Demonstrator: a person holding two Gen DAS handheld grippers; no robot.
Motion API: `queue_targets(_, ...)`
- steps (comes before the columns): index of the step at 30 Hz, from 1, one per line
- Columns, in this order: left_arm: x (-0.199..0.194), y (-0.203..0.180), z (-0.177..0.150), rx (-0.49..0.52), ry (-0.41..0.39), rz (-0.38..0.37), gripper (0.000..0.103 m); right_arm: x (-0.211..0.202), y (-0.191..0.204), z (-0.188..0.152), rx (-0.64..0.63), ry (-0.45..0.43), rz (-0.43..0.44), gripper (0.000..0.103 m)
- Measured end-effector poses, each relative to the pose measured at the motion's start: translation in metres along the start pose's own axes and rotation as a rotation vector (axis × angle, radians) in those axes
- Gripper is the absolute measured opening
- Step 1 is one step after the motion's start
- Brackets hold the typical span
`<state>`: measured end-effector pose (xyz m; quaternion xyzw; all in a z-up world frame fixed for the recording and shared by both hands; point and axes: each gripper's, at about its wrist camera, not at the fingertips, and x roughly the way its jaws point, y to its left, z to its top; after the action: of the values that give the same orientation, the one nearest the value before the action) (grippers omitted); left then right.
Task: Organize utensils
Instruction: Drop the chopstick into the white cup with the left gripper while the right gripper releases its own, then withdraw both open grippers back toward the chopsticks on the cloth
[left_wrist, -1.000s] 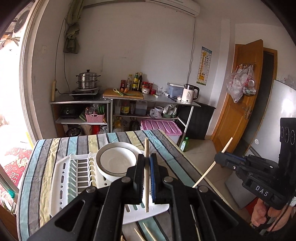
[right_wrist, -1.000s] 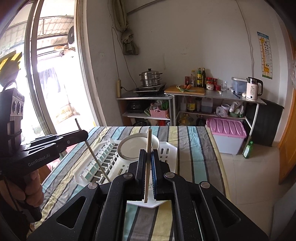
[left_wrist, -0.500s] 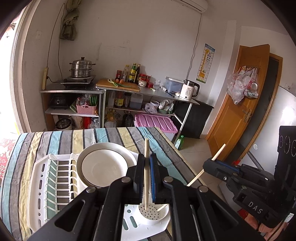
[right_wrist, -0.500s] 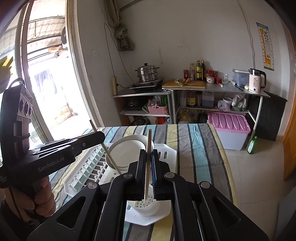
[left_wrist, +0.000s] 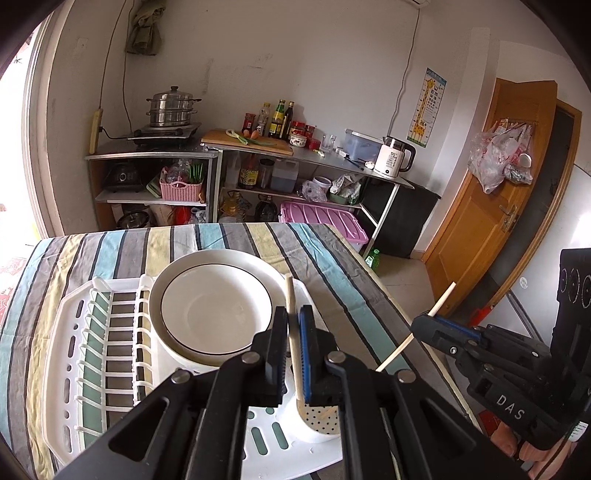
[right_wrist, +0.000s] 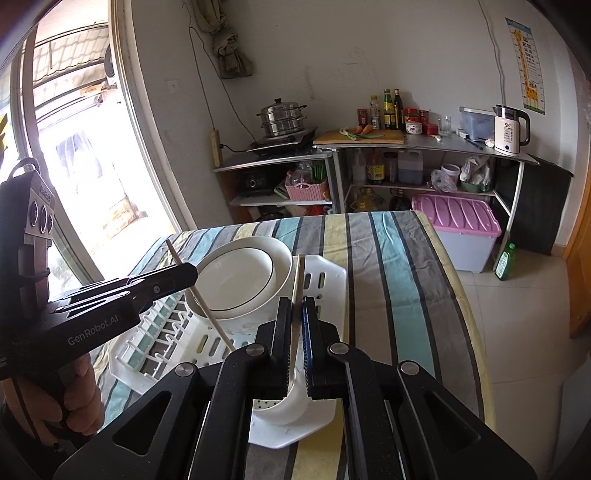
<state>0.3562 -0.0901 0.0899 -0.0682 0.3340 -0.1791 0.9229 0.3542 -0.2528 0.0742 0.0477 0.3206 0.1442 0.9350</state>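
We hold the left claw (left_wrist: 293, 343) pressed together on a chopstick (left_wrist: 291, 314) and the right claw (right_wrist: 295, 332) pinching a second chopstick (right_wrist: 296, 295). Both chopsticks hang over the perforated white cup (left_wrist: 319, 422) at the corner of the dish rack (left_wrist: 74, 332), beside the bowl (left_wrist: 214, 310), on the striped worktop (left_wrist: 332, 266).

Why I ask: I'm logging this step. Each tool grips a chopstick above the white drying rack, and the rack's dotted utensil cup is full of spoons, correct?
Not quite. The left wrist view shows the utensil cup holds no spoons; its dotted bottom is visible. The rest stands: the left tool and right tool each grip a chopstick above the drying rack.
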Motion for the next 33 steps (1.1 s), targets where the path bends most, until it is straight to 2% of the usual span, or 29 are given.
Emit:
queue_targets(3, 0.000, 0.001, -0.001, 0.002, 0.008, 0.014, 0.011, 0.000, -0.001, 0.001, 0.000, 0.010, -0.006, 0.006)
queue_targets(6, -0.003, 0.005, -0.004, -0.007, 0.003, 0.016, 0.027, -0.002, -0.001, 0.000, -0.002, 0.013, -0.013, 0.006)
queue_targets(15, -0.021, 0.013, -0.015, -0.014, -0.008, 0.026, 0.028, -0.010, -0.003, -0.006, 0.000, 0.007, -0.019, 0.021)
queue_targets(23, -0.066, 0.013, -0.041, -0.001, -0.065, 0.030, 0.032, -0.040, 0.006, -0.029, -0.014, -0.018, -0.016, 0.021)
queue_targets(30, -0.119, 0.018, -0.085, 0.008, -0.126, 0.065, 0.041, -0.082, 0.024, -0.064, -0.028, -0.059, 0.019, 0.022)
queue_targets(33, -0.136, 0.020, -0.105, 0.008, -0.141, 0.091, 0.050, -0.096, 0.034, -0.080, -0.041, -0.064, 0.030, 0.022)
